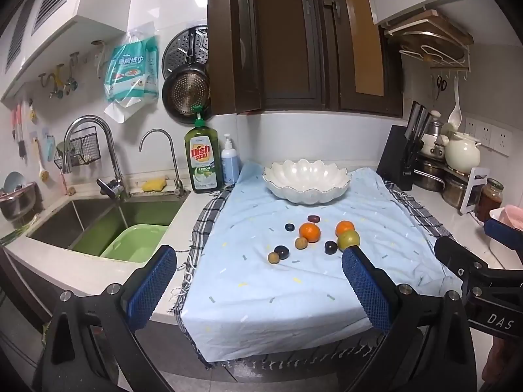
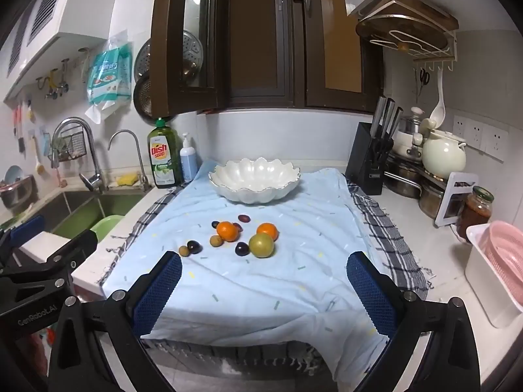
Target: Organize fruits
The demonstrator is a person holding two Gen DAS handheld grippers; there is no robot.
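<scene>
Nearest, both tools hang back from the counter's front edge with their blue-padded fingers spread wide and nothing between them: the left gripper (image 1: 258,281) faces the cloth slightly from the sink side, the right gripper (image 2: 264,289) looks almost squarely at the fruit, which suggests neither has committed to a piece yet. Beyond the fingertips lies the pale blue speckled cloth (image 2: 261,294), spread over a dark checked fringed cloth (image 2: 389,228), probably to give a soft, non-rolling surface. Scattered mid-cloth is the loose fruit, close together but mostly not touching: two small tan-brown round fruits (image 2: 184,251), one by a dark purple plum (image 2: 194,247) and the other just beside the bright orange tangerine (image 2: 227,231); a second dark plum (image 2: 242,248) sits against the large yellow-green round fruit (image 2: 261,245), with a second orange tangerine (image 2: 267,230) right behind it; more dark plums lie farther back. The green fruit, largest and nearest the right tool, looks like the natural first pick, though its neighbours crowd it. Behind the fruit stands the white scalloped ceramic bowl (image 2: 255,179), empty and upright at the cloth's far end, evidently the destination, so sorting appears not yet begun. Farther off, a green dish-soap bottle (image 2: 163,156) stands left, a black knife block (image 2: 371,160) right.
</scene>
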